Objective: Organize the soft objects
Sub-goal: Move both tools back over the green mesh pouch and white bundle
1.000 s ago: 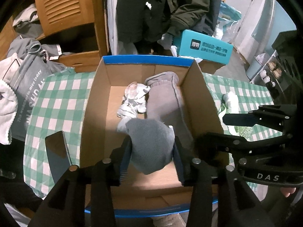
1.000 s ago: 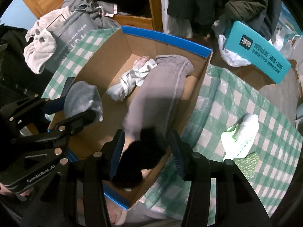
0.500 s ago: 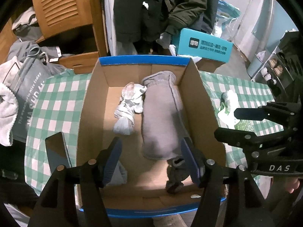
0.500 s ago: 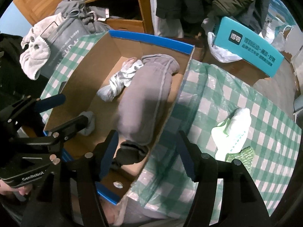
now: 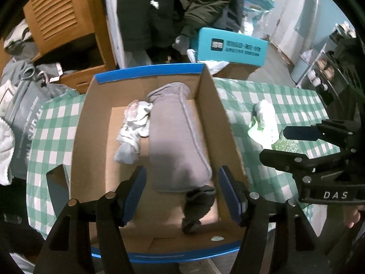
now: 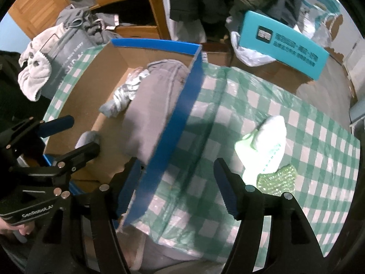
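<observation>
- While both hand-held grippers hang empty over the scene, the soft things lie in two places: some in the cardboard box (image 5: 95,137) at the centre of the left wrist view, some on the checked worktop (image 6: 228,118) at the right of both views.
- The left hand-held gripper (image 5: 180,191) has its jaws apart with nothing pressed between them; the grey rolled garment (image 5: 175,141) and a dark sock (image 5: 196,203) lie below it on the box floor.
- The right hand-held gripper (image 6: 176,187) is opening, its jaws astride the box's blue-edged wall, with nothing gripped.
- A pale crumpled cloth (image 5: 133,130) lies just beside the grey roll, toward the left of the box.
- Outside the box, a white-and-green sock (image 6: 264,143) lies at the right of the right wrist view, touching a green knobbly piece (image 6: 276,180) below it.
- Judged by looks, the sock is light and limp and will sag from any grip; a pinch across its thick middle seems safest.
- The green piece looks thin and flat, so its raised edge is probably the best hold.
</observation>
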Tool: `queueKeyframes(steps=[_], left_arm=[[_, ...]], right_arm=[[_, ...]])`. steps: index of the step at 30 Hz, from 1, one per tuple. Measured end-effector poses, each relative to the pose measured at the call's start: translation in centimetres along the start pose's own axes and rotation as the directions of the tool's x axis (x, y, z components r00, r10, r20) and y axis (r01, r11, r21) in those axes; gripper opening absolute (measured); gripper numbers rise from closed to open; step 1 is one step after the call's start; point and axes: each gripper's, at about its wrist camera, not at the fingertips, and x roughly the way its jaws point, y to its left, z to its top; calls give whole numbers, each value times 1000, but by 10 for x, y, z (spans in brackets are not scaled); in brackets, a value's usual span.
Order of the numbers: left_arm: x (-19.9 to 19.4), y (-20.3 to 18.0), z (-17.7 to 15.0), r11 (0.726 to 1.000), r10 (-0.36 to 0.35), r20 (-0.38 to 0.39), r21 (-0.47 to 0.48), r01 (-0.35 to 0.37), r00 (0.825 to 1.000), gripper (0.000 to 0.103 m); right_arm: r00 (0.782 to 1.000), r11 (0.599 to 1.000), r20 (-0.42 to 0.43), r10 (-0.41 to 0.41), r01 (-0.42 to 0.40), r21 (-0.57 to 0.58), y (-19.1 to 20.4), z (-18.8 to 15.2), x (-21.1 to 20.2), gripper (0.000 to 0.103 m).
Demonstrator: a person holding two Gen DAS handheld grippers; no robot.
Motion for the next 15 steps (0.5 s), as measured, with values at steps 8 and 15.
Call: queueKeyframes(steps=[8, 15], left_arm=[[3, -26, 3, 999, -2, -7, 45, 2, 1000, 67], [12, -45, 5, 998, -30, -40, 52, 32, 999, 67]], right_arm=[[1000, 999, 4, -7, 7, 48, -30, -16, -6, 67], [1000, 996, 15, -10, 8, 94, -55, -26, -13, 68]])
